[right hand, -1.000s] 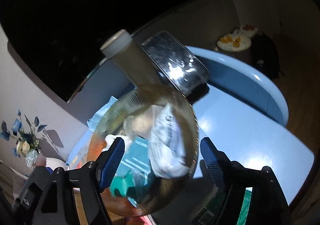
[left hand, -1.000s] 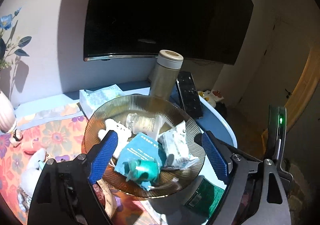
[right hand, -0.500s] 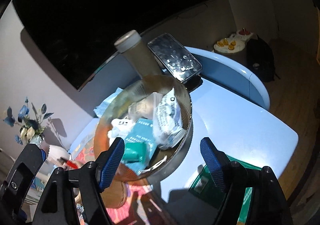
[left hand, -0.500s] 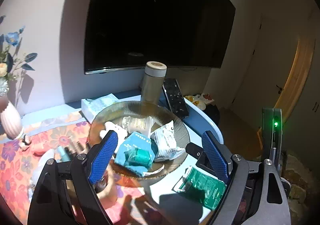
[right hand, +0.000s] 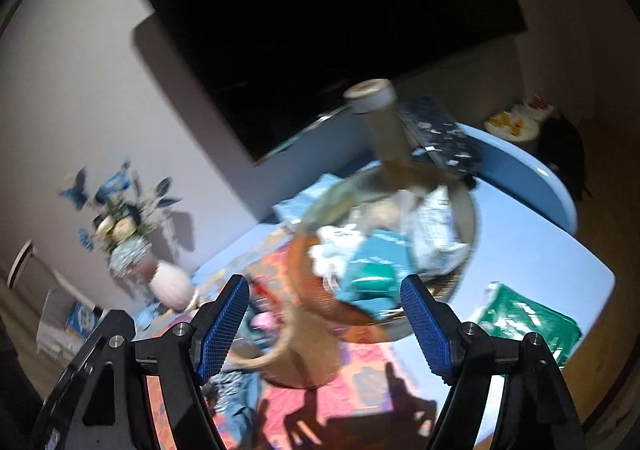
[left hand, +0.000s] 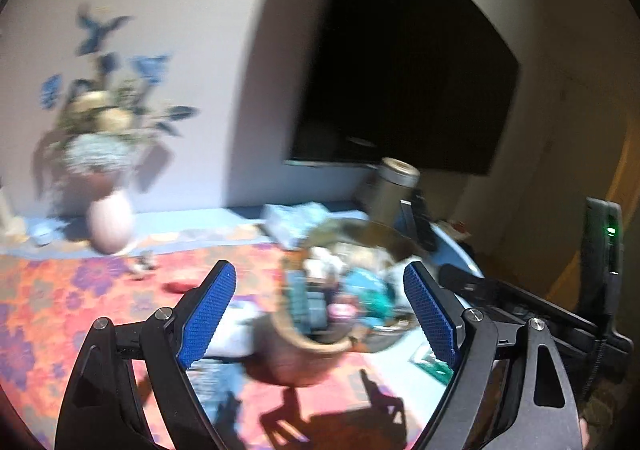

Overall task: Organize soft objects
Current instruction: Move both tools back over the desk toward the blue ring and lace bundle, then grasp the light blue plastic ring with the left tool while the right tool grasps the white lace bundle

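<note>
The left claw [left hand: 318, 314] is spread wide with nothing between its blue pads [left hand: 208, 316]; the right claw [right hand: 324, 324] is likewise wide apart and empty. Both hang above the table, touching nothing.

Just past the left claw's tips, in the middle of its view, sits a brown basket [left hand: 308, 346], and behind it at 1 o'clock a glass bowl [left hand: 394, 240] holding the soft packets: a teal pack [right hand: 374, 270] and a white pouch [right hand: 436, 234]. From the right claw, the bowl lies at 12 to 1 o'clock, with a green packet [right hand: 528, 324] on the bare blue table [right hand: 532, 246] at 3 o'clock. A tall flask [right hand: 384, 125] and a remote [right hand: 438, 133] stand touching or just beside the bowl's far rim, and a vase of flowers [left hand: 110, 223] stands well apart at 10 o'clock.

Both views are smeared, so exact contacts are hard to tell. The risks I see are 3:
1. A fast reach into the bowl could tip the flask.
2. A pad could catch the glass rim and drag the bowl.
3. Slick packets may slip from a shallow pinch.
</note>
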Motion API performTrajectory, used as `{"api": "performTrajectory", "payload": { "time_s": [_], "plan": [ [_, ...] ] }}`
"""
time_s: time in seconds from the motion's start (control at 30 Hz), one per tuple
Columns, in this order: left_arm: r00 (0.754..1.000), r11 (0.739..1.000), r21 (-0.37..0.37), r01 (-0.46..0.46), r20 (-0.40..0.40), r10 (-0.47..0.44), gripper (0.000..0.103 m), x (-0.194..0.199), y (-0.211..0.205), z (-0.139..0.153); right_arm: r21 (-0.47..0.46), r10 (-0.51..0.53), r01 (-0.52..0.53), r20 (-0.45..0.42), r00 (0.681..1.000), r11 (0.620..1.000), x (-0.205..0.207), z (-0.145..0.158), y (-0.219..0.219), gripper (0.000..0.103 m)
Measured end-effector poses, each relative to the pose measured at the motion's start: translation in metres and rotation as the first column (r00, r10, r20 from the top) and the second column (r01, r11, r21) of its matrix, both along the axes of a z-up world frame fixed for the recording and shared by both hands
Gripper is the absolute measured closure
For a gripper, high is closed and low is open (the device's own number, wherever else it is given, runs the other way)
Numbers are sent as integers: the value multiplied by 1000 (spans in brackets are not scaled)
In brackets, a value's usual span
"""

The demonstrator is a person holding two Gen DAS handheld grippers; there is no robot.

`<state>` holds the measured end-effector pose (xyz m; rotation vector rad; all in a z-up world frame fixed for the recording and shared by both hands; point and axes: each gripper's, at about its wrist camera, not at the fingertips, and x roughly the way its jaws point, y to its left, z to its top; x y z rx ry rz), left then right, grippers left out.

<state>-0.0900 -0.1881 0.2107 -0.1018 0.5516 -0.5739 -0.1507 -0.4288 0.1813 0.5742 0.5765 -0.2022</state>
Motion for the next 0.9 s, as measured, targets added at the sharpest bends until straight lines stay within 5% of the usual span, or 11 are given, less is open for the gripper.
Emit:
{"api": "performTrajectory", "payload": {
  "time_s": [0.17, 0.47, 0.57, 0.7, 0.9],
  "plan": [
    [983, 983, 16, -181, -22, 181, 18, 30, 80, -4, -47, 120, -120, -3, 993, 992, 31, 7, 58, 26],
    [853, 859, 121, -497, -115, 509, 18, 126, 237, -43, -74, 313, -319, -83, 946, 945, 117, -9, 161, 26],
    [825, 834, 166, -526, -135, 548, 18, 162, 266, -67, 1, 406, -409, -140, 903, 912, 163, -32, 195, 26],
    [826, 849, 172, -500, -201, 527, 18, 216, 294, -111, 61, 456, -456, -236, 858, 888, 224, -72, 236, 37],
    [809, 839, 250, -483, -240, 537, 18, 285, 303, -168, 9, 378, -402, -356, 855, 916, 283, -125, 272, 37]
  ]
}}
